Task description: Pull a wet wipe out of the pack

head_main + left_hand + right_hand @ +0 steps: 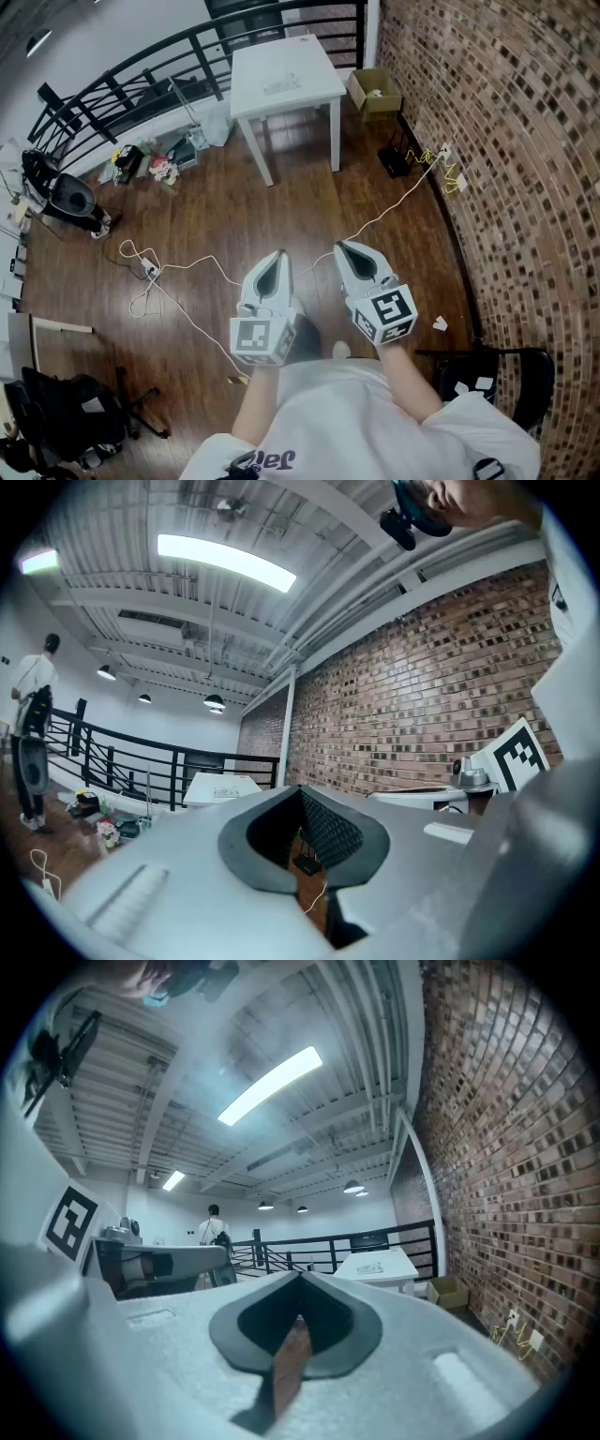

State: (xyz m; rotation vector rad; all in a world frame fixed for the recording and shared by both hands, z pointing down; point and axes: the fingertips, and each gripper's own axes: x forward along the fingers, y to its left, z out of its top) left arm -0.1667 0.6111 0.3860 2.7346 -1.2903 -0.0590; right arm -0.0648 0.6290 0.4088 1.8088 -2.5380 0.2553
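Left gripper (pixel 277 258) and right gripper (pixel 343 249) both closed, empty, side by side; the probable wipe pack (pixel 281 86) lies on the white table (pixel 314 66), well apart; close in first, steady the pack with one, pinch with the other

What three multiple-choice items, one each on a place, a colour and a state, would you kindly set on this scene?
1. Where is the small white square table?
A. in a cupboard
B. far ahead, near the red brick wall
C. on a shelf

2. What colour is the open cardboard box beside it?
A. brown
B. blue
C. green

3. How do the jaws of the left gripper and the right gripper stand?
A. shut, empty
B. wide apart
C. clamped on a wipe

Key: B, the table stands across the wooden floor; A, its flaps are brown; A, the tips meet in both gripper views.
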